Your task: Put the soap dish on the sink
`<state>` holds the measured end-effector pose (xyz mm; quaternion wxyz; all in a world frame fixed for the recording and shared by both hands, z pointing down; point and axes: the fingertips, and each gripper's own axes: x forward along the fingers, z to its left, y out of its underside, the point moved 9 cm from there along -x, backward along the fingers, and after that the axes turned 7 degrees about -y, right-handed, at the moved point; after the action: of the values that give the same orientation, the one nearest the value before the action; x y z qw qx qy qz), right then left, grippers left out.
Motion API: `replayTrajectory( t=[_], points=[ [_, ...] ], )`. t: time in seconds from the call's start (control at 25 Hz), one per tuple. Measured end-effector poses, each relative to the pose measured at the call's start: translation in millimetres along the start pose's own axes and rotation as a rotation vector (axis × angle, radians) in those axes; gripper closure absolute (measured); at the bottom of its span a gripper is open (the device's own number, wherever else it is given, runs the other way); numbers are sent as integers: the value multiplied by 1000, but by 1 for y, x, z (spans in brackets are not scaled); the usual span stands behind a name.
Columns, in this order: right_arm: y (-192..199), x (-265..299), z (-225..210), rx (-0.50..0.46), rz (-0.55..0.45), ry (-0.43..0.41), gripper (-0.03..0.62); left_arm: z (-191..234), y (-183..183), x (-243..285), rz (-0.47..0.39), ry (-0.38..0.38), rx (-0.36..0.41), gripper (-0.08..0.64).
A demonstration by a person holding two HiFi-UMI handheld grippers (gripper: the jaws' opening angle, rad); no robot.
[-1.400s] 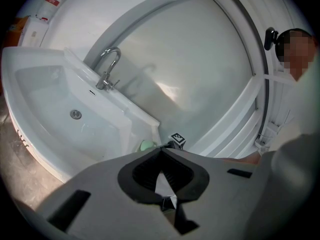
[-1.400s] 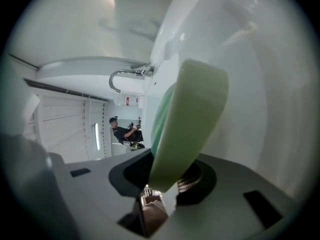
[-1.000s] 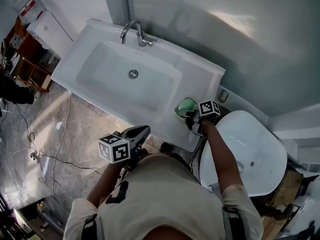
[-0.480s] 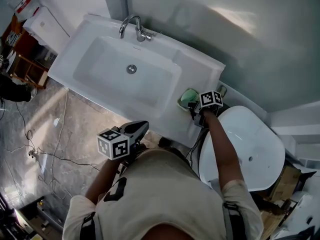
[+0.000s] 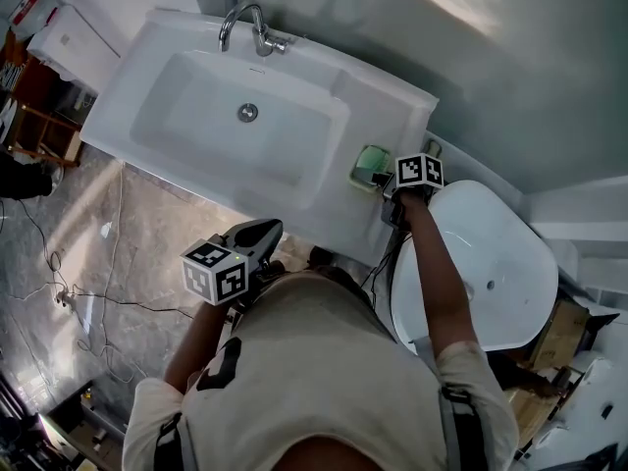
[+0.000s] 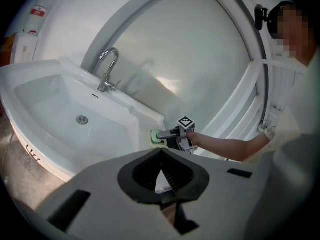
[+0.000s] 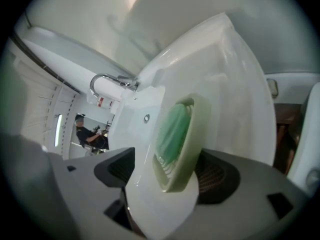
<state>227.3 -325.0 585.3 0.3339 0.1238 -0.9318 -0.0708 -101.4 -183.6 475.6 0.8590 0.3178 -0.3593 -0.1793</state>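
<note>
Placement looks done, with the soap dish (image 5: 371, 165) resting on the sink (image 5: 392, 116) ledge right of centre in the head view, between the right gripper (image 5: 388, 183) jaws, which have just been opening and stand off it, so only withdrawal remains, while the left gripper (image 5: 257, 235) hangs clenched and empty.

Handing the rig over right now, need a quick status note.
Left gripper: jaws shut, empty, held low away from the white ceramic sink.
Right gripper: jaws have just been opening, now wide apart, with the pale green slotted soap dish and its green soap bar between them, not clamped.
Dish sits on the sink's right-hand ledge beside the basin.
Done: dish placed, released.
Left: back the right gripper off without nudging the dish.
</note>
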Motion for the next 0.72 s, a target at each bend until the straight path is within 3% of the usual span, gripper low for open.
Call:
replayTrajectory(
  t=[0.2,0.56,0.72],
  points=[
    [8,-9,1,-99,-42,160,213,3,4,-2,8,1,2,541],
    [8,-1,4,-162,-60,255,245,-2,5,-4,6,5,16,541],
    [9,3,12,-278,17,302,192,9,0,-13,-31,-35,1,541]
  ],
)
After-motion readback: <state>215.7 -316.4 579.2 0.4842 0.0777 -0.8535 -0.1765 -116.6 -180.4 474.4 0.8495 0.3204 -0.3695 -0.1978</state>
